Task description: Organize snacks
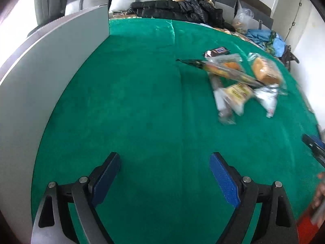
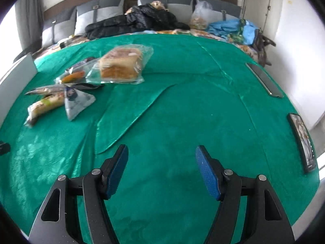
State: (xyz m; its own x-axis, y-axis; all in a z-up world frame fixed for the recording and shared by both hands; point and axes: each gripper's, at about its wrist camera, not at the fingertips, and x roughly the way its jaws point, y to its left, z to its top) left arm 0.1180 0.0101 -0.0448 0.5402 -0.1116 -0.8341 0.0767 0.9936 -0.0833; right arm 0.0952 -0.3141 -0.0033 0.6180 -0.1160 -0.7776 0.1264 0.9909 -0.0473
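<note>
A heap of wrapped snacks lies on the green cloth [image 1: 142, 105]. In it I see a bagged bread loaf [image 1: 266, 71], a dark chocolate bar [image 1: 217, 51], a long dark-tipped packet [image 1: 219, 71], a yellow-labelled packet [image 1: 237, 93] and a silver pouch [image 1: 266, 99]. My left gripper [image 1: 165, 162] hangs open over bare cloth, well short and left of the heap. From the right wrist, the bread loaf [image 2: 121, 65], a grey triangular pouch [image 2: 78, 102] and a long roll packet [image 2: 46, 105] sit far left. My right gripper [image 2: 162, 156] is open with nothing between its fingers.
A grey-white panel [image 1: 50, 65] stands upright along the cloth's left edge. Two phones [image 2: 264, 80] [image 2: 302, 140] lie at the right edge. Beyond the cloth are a black jacket [image 2: 138, 20], pillows, a plastic bag [image 2: 200, 18] and blue fabric [image 2: 231, 27]. A hand [image 1: 320, 193] shows at lower right.
</note>
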